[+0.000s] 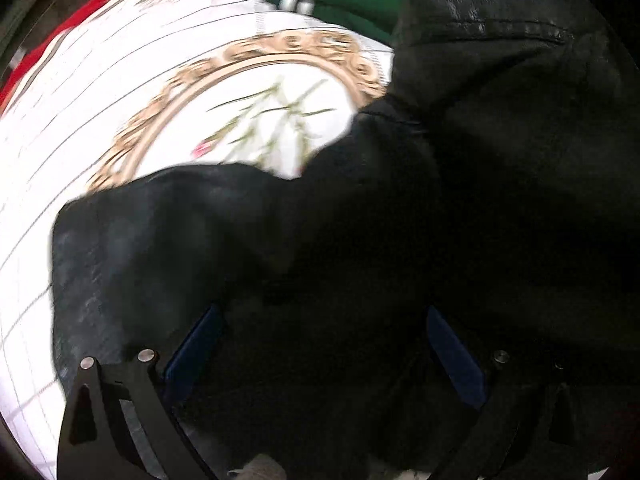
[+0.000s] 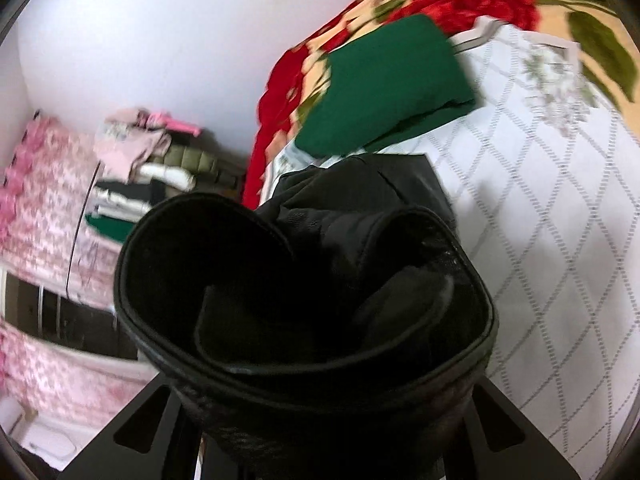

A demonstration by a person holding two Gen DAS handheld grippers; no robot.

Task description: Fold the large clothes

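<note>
Gripping a rolled jacket (image 2: 304,280) edge, the right gripper (image 2: 320,420) is lifting it near the green cloth (image 2: 384,84) for folding, while the left gripper (image 1: 324,344) is spreading open over it.

Black jacket (image 1: 500,128) — leather-like cloth with a faint sheen, fine grain and a stitched seam; at its rolled edge (image 2: 304,364) smooth piping and a mesh lining show. White bedspread (image 2: 560,240) — matt quilted cloth with a stitched diamond pattern. Green folded garment (image 2: 384,84) — matt, smooth knit. Red floral blanket (image 2: 460,0) — plush, fuzzy pile. Left tool (image 1: 320,344) — matt black plastic arms, bright metal pins, dark blue pads.
</note>
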